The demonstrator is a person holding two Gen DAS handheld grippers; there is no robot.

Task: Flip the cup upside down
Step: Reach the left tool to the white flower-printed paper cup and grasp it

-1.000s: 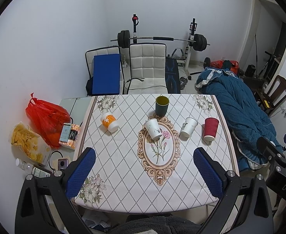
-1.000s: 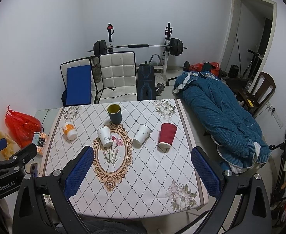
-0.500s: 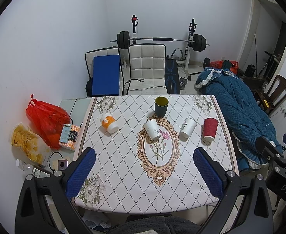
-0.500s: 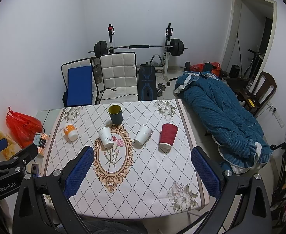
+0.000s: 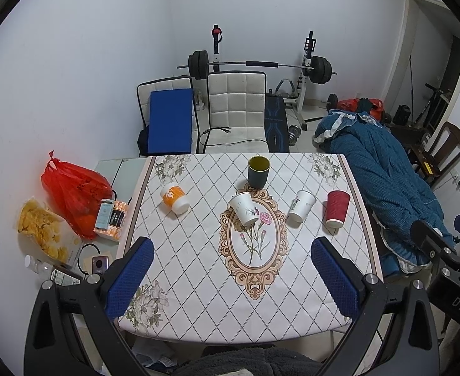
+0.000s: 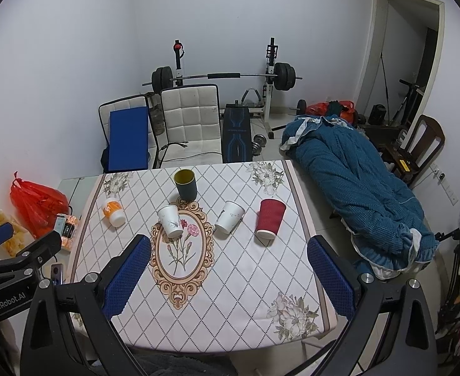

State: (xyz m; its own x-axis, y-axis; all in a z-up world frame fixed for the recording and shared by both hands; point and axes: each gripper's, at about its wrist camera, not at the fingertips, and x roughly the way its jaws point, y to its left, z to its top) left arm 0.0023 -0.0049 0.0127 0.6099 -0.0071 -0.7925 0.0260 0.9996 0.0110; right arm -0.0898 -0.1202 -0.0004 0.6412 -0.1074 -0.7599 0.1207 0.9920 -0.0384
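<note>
Several cups stand on a table (image 5: 198, 282) with a diamond-patterned cloth. A dark green cup (image 5: 258, 171) (image 6: 185, 184) stands mouth up at the back. A white and orange cup (image 5: 174, 199) (image 6: 112, 212), two white paper cups (image 5: 245, 209) (image 5: 302, 206) and a red ribbed cup (image 5: 337, 209) (image 6: 270, 223) stand mouth up in a row. My left gripper (image 5: 230, 279) and right gripper (image 6: 228, 277) are both open and empty, high above the table's near half, well short of the cups.
The right gripper shows at the right edge of the left wrist view (image 5: 449, 269); the left gripper shows at the left edge of the right wrist view (image 6: 17, 263). A red bag (image 5: 73, 188) and snacks lie left of the table. Chairs (image 5: 236, 109), a barbell rack and a blue quilt (image 5: 380, 172) stand beyond.
Both cameras have drifted very slightly; the scene sits a little lower in view. The cups have not moved and both grippers stay open.
</note>
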